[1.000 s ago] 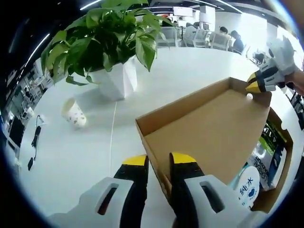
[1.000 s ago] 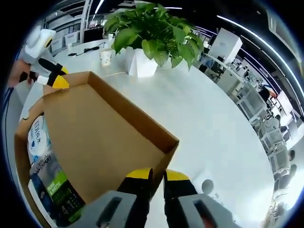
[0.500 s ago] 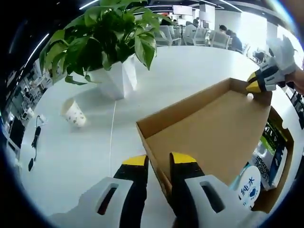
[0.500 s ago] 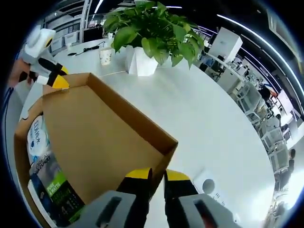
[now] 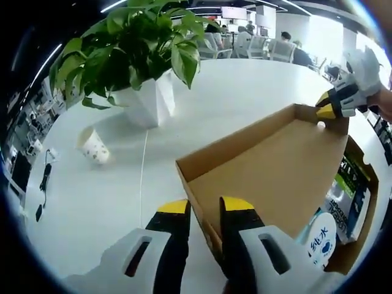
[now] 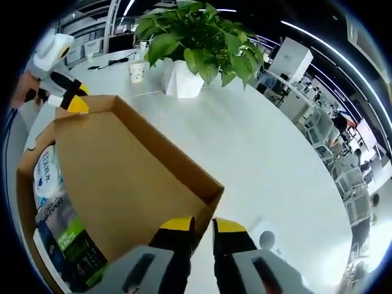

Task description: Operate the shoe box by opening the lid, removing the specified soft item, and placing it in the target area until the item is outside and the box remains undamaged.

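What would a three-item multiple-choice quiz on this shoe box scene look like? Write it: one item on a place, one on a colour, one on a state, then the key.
1. Where does the paper cup lie?
A. inside the shoe box
B. on the white table, near the potted plant
C. on top of the lid

2. What colour are the tips of the left gripper?
A. yellow
B. red
C. blue

3. What state is the lid in?
A. shut flat on the box
B. raised, held at its corners by both grippers
C. lying loose on the table

Key: B, the cup lies on its side on the table by the plant; A, both jaws end in yellow; B, packets show beneath the lifted lid, the right gripper at one corner.
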`<state>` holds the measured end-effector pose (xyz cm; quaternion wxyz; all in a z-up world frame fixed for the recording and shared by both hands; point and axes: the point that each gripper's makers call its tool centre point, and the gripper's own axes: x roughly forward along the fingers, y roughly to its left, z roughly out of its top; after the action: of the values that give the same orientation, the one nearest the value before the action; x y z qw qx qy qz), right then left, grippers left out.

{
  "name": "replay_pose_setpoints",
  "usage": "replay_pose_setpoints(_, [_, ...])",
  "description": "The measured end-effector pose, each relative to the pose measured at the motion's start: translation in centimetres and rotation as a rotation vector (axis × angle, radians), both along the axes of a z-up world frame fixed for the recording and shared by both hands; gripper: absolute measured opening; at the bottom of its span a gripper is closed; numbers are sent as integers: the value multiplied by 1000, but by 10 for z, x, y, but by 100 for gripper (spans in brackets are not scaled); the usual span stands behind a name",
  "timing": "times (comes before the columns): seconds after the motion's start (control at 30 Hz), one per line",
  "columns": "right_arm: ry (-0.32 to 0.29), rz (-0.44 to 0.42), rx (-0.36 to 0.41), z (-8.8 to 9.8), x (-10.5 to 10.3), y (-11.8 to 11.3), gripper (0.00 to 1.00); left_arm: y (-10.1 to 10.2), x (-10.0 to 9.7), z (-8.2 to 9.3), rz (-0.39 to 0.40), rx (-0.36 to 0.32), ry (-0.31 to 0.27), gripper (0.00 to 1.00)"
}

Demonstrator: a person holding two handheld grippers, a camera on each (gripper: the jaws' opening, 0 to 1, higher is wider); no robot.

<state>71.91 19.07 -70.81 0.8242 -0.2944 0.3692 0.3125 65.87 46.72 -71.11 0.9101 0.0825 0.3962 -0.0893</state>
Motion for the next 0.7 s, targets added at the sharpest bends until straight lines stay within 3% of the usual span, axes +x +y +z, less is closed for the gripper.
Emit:
replay_pose_setpoints(0.37, [-5,-12,12,4,1,-6,16,2,0,3,-2,4,-8,22])
replay_pose_setpoints(0.7, [-53,-49,100,26,2,-12,25,10,-2,27,22,-9,-74,26])
